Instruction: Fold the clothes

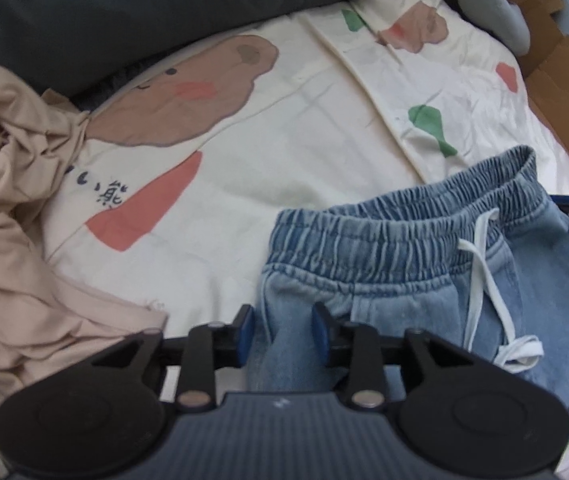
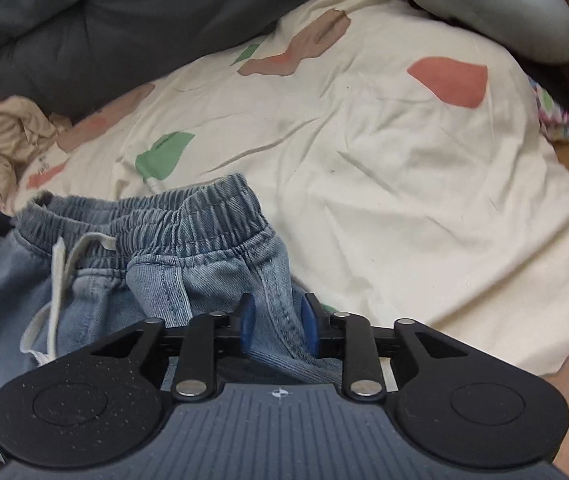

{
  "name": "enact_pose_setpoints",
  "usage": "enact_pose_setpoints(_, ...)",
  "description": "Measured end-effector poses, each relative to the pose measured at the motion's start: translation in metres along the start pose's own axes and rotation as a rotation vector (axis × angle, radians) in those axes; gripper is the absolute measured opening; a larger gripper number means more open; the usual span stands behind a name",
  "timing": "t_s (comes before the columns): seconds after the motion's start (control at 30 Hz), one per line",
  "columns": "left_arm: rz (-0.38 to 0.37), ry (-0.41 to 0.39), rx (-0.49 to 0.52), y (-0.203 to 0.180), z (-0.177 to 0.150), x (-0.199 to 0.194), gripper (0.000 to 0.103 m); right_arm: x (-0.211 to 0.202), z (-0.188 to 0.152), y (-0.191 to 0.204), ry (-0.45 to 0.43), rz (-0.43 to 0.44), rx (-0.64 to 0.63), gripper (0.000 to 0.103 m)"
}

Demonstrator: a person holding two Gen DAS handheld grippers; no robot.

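Cream cartoon-print bedding (image 1: 304, 152) carries your denim shorts (image 1: 404, 280), waistband away from you (white drawstring (image 1: 484, 280) trailing over the front). Your left gripper (image 1: 282, 326) and right gripper (image 2: 276, 322) each straddle a denim fold, blue pads parted, not pinching. Beige garment (image 1: 12, 200) lies crumpled left.

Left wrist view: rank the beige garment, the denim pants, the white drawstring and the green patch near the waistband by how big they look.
1. beige garment and denim pants: alike, both cut off, unranked.
2. white drawstring.
3. green patch, farther off, so unsure.
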State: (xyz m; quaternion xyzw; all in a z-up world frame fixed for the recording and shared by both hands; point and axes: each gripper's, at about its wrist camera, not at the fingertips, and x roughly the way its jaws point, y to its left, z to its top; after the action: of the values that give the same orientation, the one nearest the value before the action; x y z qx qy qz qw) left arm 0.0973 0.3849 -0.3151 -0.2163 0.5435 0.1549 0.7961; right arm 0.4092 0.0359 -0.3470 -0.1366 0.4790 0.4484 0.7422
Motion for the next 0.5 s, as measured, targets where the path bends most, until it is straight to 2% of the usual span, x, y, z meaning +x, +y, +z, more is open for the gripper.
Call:
enact_pose_setpoints(0.13, -0.025, -0.028, -0.021, 0.009, -0.002, -0.010, 0.035, -0.004, 0.010, -0.004, 0.002, 0.007, -0.018, 0.037)
enact_pose_setpoints(0.27, -0.072, -0.046, -0.034, 0.012, -0.002, -0.016, 0.049, 0.001, 0.019, -0.002, 0.026, 0.025, -0.059, 0.041)
enact_pose_setpoints(0.4, -0.101, -0.052, -0.030, 0.012, -0.001, -0.013, 0.049, 0.012, 0.027, 0.001, 0.056, 0.017, -0.103, 0.041)
enact_pose_setpoints(0.5, -0.095, -0.038, -0.030, 0.014, -0.001, -0.004, 0.051, 0.023, 0.030, 0.000, 0.079, 0.022, -0.112, 0.041)
